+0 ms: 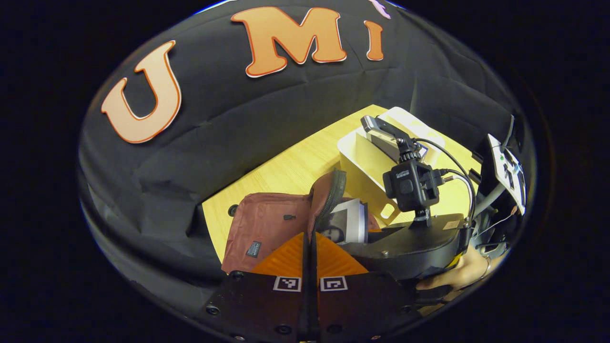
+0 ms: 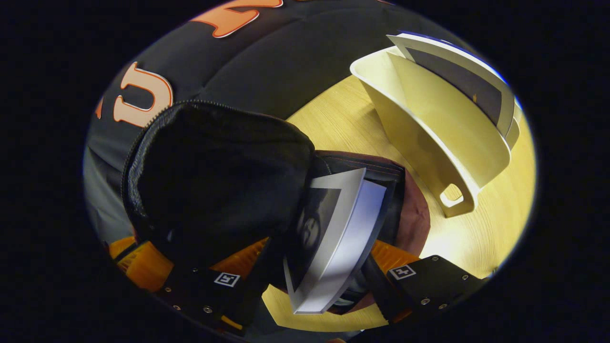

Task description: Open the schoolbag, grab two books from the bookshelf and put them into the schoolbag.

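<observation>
Left gripper (image 1: 310, 257): fingers pressed flat together, clenched on the zipper edge of the schoolbag's (image 1: 271, 224) flap, which runs up from between them. In the left gripper view the flap stands raised above the maroon bag, its dark lining turned toward the book.

Right gripper (image 2: 317, 274): fingers spread either side of a book (image 2: 333, 238). Whether both press on the covers I cannot tell; the book sits between them, spine end low, page block facing the camera, cover with a grey photo to the left. In the left gripper view the same gripper (image 1: 405, 247) lies low at right, a hand (image 1: 464, 274) under it, a small camera mounted on top.

Book: upper end pushed into the open mouth of the schoolbag, lower end outside. In the left gripper view it (image 1: 350, 221) stands just behind the raised flap.

Schoolbag lies on the desk (image 1: 295, 166), near its left front corner, lid side toward the booth wall.

Bookshelf (image 2: 429, 124): cream file holder, standing on the desk beyond the bag toward the far right corner, apart from it. One flat grey book (image 2: 457, 71) leans in its far compartment; the near compartment shows bare wall.
</observation>
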Motion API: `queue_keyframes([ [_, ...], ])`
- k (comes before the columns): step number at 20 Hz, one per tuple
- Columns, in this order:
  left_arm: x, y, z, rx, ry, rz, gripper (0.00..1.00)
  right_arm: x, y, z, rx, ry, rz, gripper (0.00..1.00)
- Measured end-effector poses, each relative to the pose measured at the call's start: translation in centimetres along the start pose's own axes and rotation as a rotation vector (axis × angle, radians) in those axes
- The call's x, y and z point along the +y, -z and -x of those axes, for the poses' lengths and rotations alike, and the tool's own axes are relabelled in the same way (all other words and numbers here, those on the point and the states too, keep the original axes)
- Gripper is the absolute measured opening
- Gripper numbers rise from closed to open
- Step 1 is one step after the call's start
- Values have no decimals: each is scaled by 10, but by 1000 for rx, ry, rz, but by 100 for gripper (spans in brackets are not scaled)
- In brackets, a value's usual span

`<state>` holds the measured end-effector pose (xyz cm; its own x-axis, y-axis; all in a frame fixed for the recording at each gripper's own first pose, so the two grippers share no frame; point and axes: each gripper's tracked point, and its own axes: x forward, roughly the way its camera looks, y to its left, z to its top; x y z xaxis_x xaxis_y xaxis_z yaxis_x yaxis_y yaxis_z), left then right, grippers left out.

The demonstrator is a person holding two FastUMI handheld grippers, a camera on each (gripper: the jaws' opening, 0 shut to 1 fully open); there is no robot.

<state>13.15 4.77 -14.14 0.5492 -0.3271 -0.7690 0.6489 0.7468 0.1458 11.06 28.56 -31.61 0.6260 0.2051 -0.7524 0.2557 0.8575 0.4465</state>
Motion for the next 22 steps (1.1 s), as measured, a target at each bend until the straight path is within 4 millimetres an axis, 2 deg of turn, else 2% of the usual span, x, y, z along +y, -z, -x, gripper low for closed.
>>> queue_keyframes([
  [3, 5, 1, -1, -4, -5, 6, 1, -14, -3, 13, -12, 41, 17, 97],
  [6, 7, 2, -1, -6, -4, -2, 1, -25, -18, 26, -73, 61, 14, 97],
  [8, 8, 4, -1, -9, -1, 11, 1, -27, -28, 33, -105, 55, -1, 97],
  [12, 7, 9, 1, -6, 12, 27, 1, -27, -51, 62, -164, 33, 51, 97],
  [14, 3, 12, 2, -6, 21, 27, 1, -29, -58, 81, -180, 29, 99, 97],
  [18, -3, 15, -3, -9, 29, 23, 1, -43, -89, 129, -248, 73, 226, 97],
  [20, -1, 17, -5, -3, 14, 17, 1, -51, -114, 158, -289, 123, 324, 98],
  [22, -7, 19, -6, -6, 35, 30, 1, -60, -141, 183, -323, 174, 398, 97],
])
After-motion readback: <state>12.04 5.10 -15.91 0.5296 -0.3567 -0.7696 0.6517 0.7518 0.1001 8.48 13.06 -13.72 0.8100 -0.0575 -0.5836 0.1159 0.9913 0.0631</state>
